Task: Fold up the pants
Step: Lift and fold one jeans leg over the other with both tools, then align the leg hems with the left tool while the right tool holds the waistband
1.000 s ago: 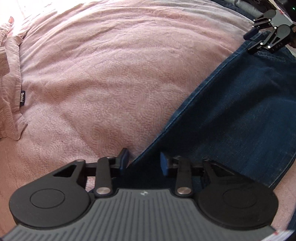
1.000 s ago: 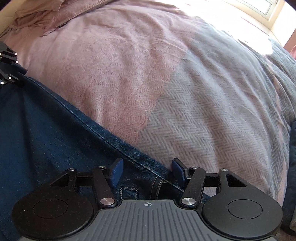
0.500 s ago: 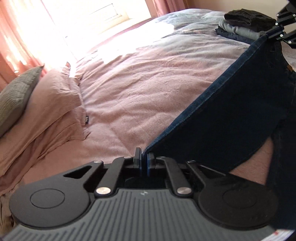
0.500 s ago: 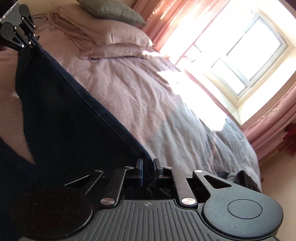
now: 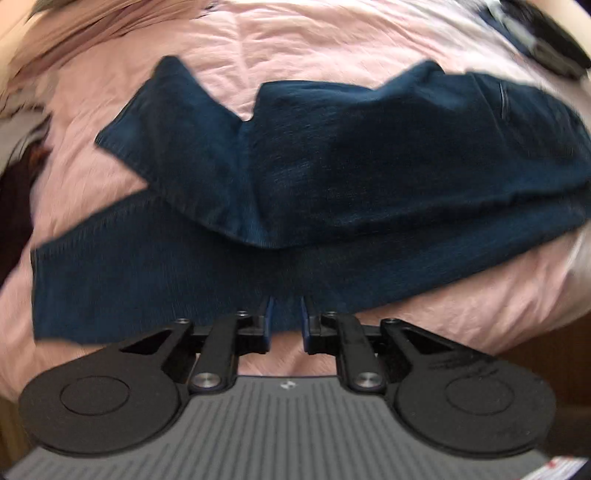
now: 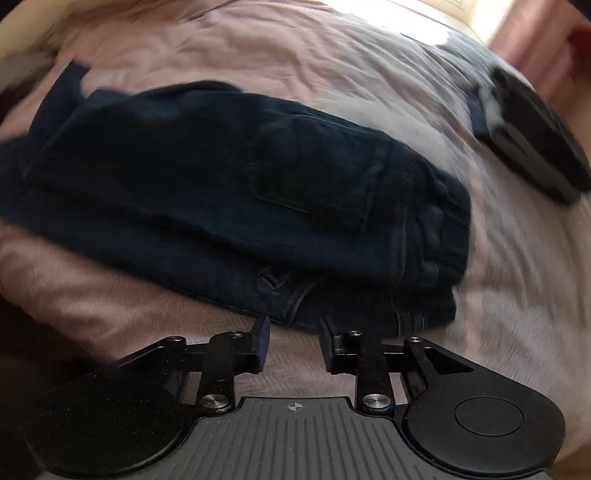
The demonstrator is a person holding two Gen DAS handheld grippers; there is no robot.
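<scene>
Bed cover (image 6: 332,62): pink, quilted, wrinkled, filling most of both views.
Grey section (image 6: 517,295): herringbone weave, on the right side in the right wrist view.
Light (image 6: 424,14): bright daylight washing over the far right of the cover.
Curtain (image 6: 546,48): reddish-pink, far right corner, blurred.
Stack of folded clothes (image 6: 535,140): dark and grey, far right on the bed.
Floor (image 5: 535,350): brownish strip, near right, beside the bed edge.

You see dark blue denim pants (image 5: 369,166), matt and coarse-woven, with stitched seams. The bed cover (image 5: 332,44) beneath is soft, matt pink cloth, lightly creased. The left gripper (image 5: 286,321) is matt black plastic with shiny metal pins.
</scene>
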